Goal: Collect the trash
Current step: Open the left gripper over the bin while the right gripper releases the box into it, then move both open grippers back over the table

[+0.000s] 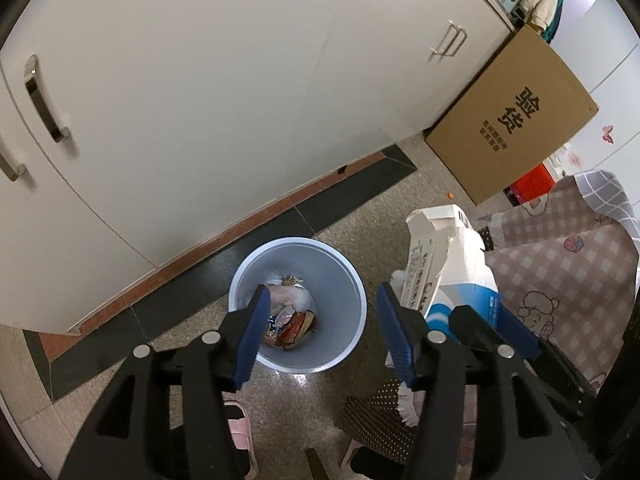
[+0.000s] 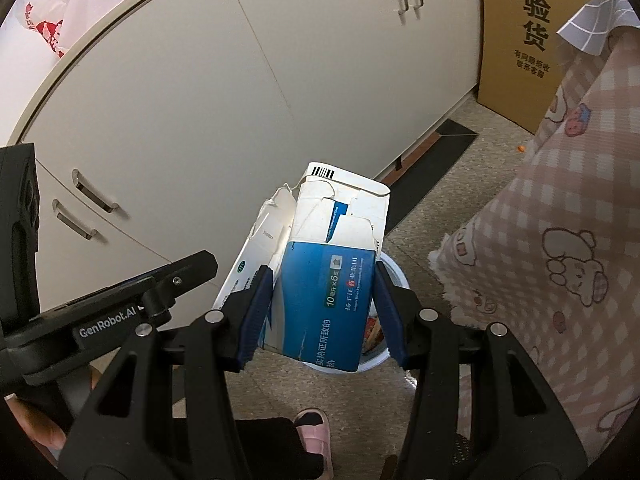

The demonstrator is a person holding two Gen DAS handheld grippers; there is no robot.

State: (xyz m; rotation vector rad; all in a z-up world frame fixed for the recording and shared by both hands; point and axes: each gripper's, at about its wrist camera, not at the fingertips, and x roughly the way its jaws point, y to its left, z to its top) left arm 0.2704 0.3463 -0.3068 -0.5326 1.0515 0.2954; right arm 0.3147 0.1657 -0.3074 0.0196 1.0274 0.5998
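- Nearest thing in the right wrist view is the right gripper [image 2: 322,312], pinching a torn blue-and-white medicine carton [image 2: 324,280] across its blue lower half. The white top flaps are ripped and hanging loose.
- Left gripper [image 1: 320,332] is spread wide with nothing between its blue pads [image 1: 252,336], held right above the bin.
- The bin is my landmark: a round pale blue trash bin [image 1: 298,304] on the speckled floor. In the right view the carton covers most of the bin and only part of its rim [image 2: 394,276] peeks out; in the left view the carton [image 1: 448,268] is just beside the bin, so I can't say it's truly over the opening.
- Risk as I see it: let go while it's off-centre and the carton clips the rim and ends up on the floor. A loose flap could also snag on a pad.
- Count: one carton, one bin, several crumpled wrappers [image 1: 290,322] in the bin's bottom, one pink slipper [image 2: 316,432] nearer than the bin.
- Beyond the bin: white cabinet doors [image 1: 200,100], then one big cardboard box [image 1: 516,120] leaning there, and a checked cartoon cloth [image 2: 560,220] off to the bin's side.
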